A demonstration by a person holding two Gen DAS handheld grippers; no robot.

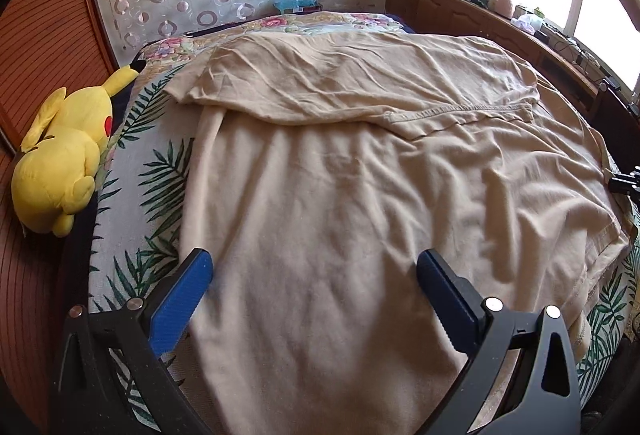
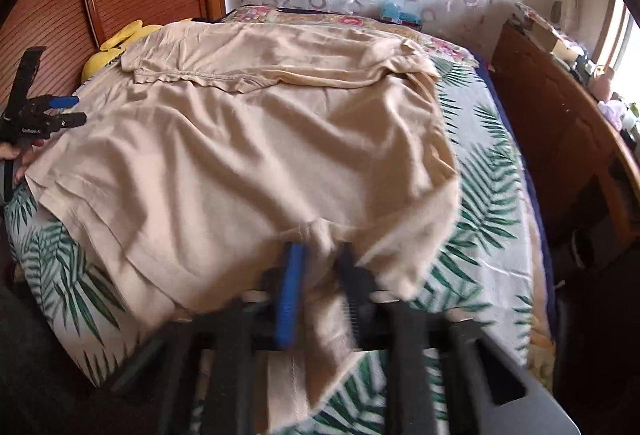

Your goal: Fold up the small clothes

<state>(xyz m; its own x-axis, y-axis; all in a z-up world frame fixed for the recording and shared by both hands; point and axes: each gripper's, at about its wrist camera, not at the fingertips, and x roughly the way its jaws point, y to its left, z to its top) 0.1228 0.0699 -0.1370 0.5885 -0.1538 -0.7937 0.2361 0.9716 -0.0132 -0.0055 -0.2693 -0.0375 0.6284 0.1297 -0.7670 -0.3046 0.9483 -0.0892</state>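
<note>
A beige T-shirt (image 1: 340,175) lies spread and wrinkled on the bed, its far part folded over toward me along a stitched hem (image 1: 460,111). My left gripper (image 1: 315,257) hovers over the shirt's near part, jaws wide open with nothing held. In the right wrist view the same shirt (image 2: 240,155) fills the middle. My right gripper (image 2: 321,249) is shut on a bunch of its near edge, and cloth hangs down between the blue pad (image 2: 290,295) and the black finger. The left gripper (image 2: 68,111) shows at the shirt's left edge, held by a hand.
The bed cover (image 1: 160,175) has a green palm-leaf print. A yellow plush toy (image 1: 64,159) lies at the bed's left edge against a wooden wardrobe door (image 1: 36,35). A wooden cabinet (image 2: 560,123) with clutter on top runs along the right side under a window.
</note>
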